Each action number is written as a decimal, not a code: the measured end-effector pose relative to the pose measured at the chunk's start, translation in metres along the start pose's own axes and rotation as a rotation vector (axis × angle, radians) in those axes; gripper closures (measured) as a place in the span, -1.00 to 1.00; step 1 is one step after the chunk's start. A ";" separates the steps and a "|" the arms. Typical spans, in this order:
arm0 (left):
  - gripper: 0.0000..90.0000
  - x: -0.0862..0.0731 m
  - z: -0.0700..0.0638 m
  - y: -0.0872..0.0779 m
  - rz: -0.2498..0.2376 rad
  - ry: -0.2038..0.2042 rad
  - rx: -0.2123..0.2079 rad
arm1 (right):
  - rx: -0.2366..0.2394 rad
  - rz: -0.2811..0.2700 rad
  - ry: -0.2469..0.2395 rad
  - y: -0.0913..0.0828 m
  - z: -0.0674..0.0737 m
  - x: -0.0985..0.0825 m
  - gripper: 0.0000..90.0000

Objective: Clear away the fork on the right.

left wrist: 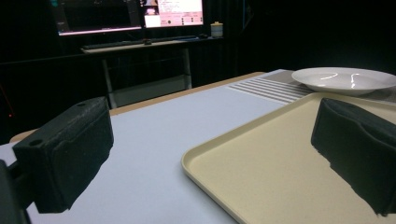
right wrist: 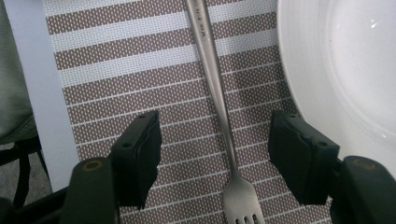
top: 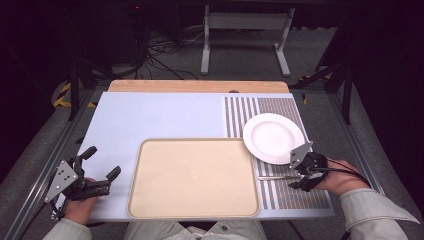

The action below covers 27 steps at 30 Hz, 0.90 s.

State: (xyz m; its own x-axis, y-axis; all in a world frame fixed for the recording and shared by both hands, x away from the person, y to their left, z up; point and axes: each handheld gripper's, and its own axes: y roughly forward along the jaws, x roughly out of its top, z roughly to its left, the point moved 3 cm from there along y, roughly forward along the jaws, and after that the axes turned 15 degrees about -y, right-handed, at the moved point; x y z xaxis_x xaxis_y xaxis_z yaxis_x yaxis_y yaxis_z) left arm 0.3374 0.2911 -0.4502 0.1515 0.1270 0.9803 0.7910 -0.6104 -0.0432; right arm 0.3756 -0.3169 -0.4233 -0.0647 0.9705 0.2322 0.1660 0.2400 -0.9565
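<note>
I'm picking up the fork [right wrist: 219,107]; right tongs [right wrist: 215,156] straddle its handle, half-wide, untouching; next, squeeze; left tongs [left wrist: 205,154] wide, idle.

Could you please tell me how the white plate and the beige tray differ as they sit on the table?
The plate is round, glossy and white; the tray is rectangular, matte and beige. The plate rests on the striped placemat, the tray mostly on the pale blue table cover. The tray is much larger. Both sit flat and empty.

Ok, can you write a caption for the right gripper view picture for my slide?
Right hand-held gripper straddles a metal fork on the striped placemat, jaws apart, beside a white plate.
</note>
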 end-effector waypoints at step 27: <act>-1.00 -0.001 0.000 -0.005 0.002 0.000 0.018 | 0.092 0.050 -0.024 0.021 -0.014 -0.009 0.63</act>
State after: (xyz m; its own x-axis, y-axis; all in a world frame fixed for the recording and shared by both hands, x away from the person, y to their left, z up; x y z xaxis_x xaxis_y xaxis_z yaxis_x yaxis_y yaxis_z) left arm 0.3328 0.2940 -0.4512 0.1530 0.1256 0.9802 0.8012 -0.5964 -0.0487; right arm 0.3938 -0.3201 -0.4433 -0.0822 0.9801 0.1808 0.0788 0.1872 -0.9792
